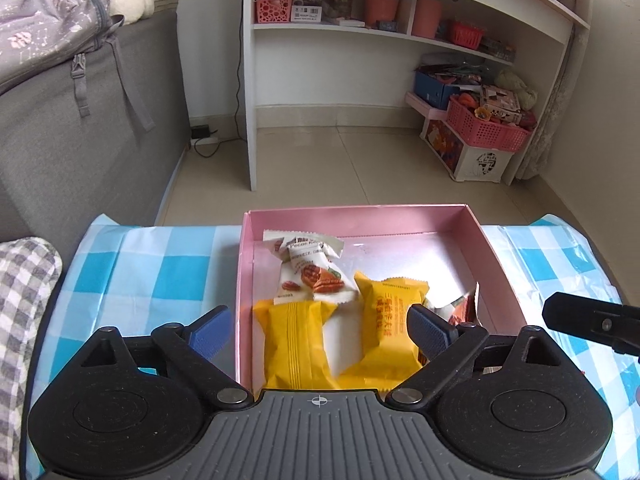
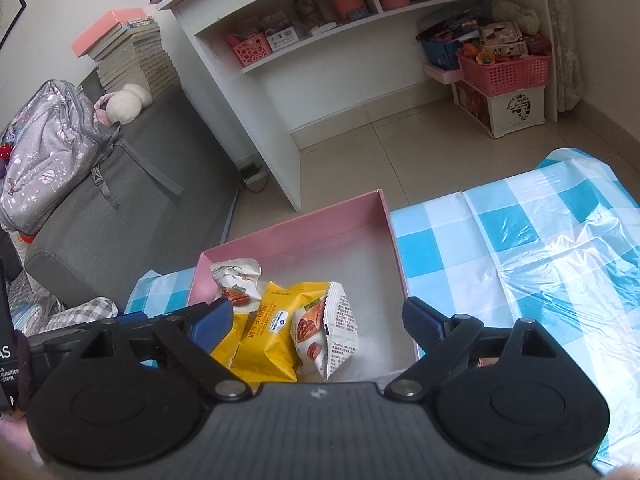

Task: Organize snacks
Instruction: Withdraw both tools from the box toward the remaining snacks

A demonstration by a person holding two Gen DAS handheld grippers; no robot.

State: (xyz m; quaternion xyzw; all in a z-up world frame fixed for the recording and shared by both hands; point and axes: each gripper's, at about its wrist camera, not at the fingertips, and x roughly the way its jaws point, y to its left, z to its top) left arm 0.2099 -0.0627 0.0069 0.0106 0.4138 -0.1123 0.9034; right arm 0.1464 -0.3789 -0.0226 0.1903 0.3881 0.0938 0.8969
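Note:
A pink box [image 1: 360, 216] [image 2: 304, 220] stands on the blue-checked tablecloth. In it lie two yellow snack packs [image 1: 294, 344] [image 1: 390, 320], seen as yellow packs [image 2: 266, 340] in the right wrist view, and white pecan packs [image 1: 310, 270] [image 2: 236, 282] [image 2: 334, 332]. My left gripper [image 1: 320, 330] hovers open above the box's near end, with the yellow packs lying below its blue pads [image 1: 430, 334], untouched. My right gripper [image 2: 318, 324] is open too, above the packs; nothing is pinched. Its tip [image 1: 588, 320] shows at the left view's right edge.
The blue-checked tablecloth [image 2: 520, 240] spreads right of the box and tablecloth [image 1: 160, 264] to its left. A grey sofa [image 1: 80, 140] with a backpack [image 2: 52, 152] stands left. A white shelf unit [image 1: 400, 40] and pink baskets [image 2: 504, 72] are across the tiled floor.

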